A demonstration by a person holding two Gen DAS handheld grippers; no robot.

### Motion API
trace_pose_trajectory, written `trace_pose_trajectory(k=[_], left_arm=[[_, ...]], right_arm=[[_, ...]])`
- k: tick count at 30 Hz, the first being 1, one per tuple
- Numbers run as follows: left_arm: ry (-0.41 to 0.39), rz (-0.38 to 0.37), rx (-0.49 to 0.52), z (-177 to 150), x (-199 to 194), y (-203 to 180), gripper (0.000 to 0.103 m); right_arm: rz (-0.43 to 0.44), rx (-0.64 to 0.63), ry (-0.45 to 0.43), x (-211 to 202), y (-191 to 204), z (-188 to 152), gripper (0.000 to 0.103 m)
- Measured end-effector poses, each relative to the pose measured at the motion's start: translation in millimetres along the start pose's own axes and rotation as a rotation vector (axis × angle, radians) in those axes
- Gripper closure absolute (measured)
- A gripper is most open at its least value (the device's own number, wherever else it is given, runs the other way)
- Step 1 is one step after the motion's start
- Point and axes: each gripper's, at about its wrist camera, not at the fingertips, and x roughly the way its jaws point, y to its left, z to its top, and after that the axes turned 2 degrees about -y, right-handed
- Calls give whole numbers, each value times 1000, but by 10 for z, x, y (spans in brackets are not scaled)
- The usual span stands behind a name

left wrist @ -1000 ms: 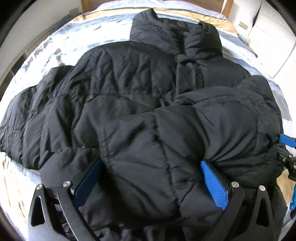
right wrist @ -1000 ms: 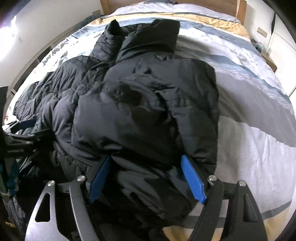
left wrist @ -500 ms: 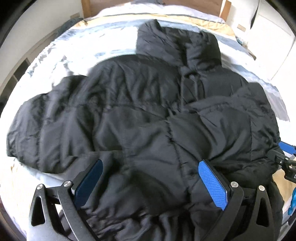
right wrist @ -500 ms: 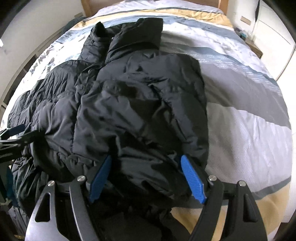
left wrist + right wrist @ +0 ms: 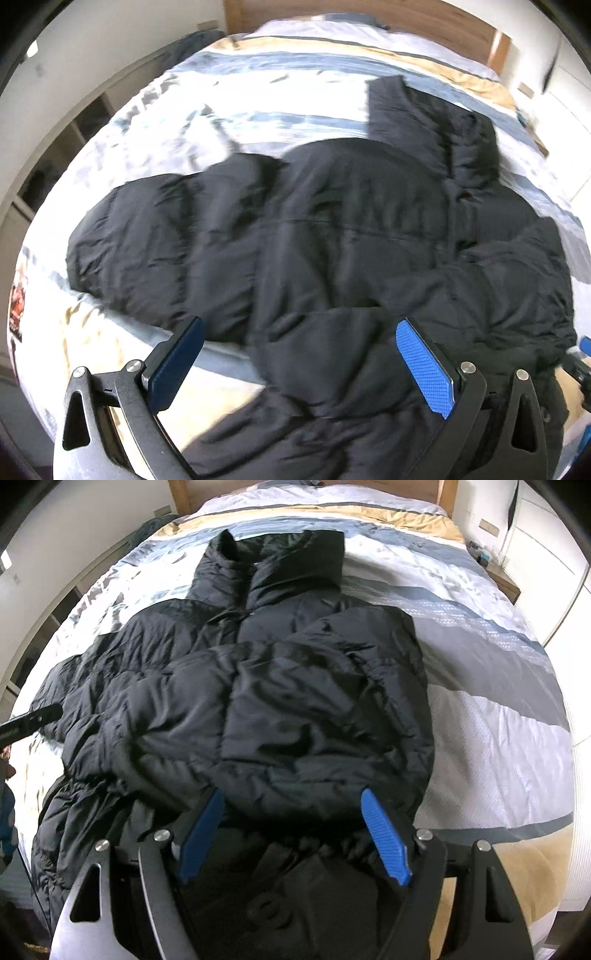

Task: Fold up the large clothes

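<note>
Item: black puffer jacket (image 5: 295,709), lay spread on the bed (image 5: 498,738), collar toward 12 o'clock.
Handling: judged soft, bulky, light, slippery; best taken at the hem.
Left gripper (image 5: 299,365): fingers stood wide apart, hem bunched between them, no visible pinch.
Right gripper (image 5: 293,836): fingers wide, hem folds between, nothing clamped.

Each gripper is built from black, cut-out triangular link arms joined by round silver screws. The left gripper (image 5: 299,365) carries blue textured pads (image 5: 424,373), and blue ribbed pads (image 5: 384,838) are fitted to the right gripper (image 5: 293,836).
</note>
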Motion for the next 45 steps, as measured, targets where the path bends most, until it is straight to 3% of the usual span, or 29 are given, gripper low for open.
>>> trace_pose_trajectory(k=[7,15,19,25,33,38,45], left_arm=[[5,85,-96,-7,64,680,1],[15,132,-194,17,164,1360,1],[33,123,-307,-14,262,1812,1],[69,72,-524,-193,487,2481,1],[59,-45,-752,-234,730,2935,2],[26,-178,-917,-226,922,3216,16],[26,-250,-988,-191,1190,3271,20]], right_arm=[[36,-10,-6,-192,244,-6,26],[62,-54,-13,-243,553,103,26],[72,-76,-3,-188,688,150,26],[74,-89,9,-70,821,243,26],[71,-94,28,132,893,402,26],[61,-96,48,243,881,434,26],[38,-76,78,350,800,436,26]])
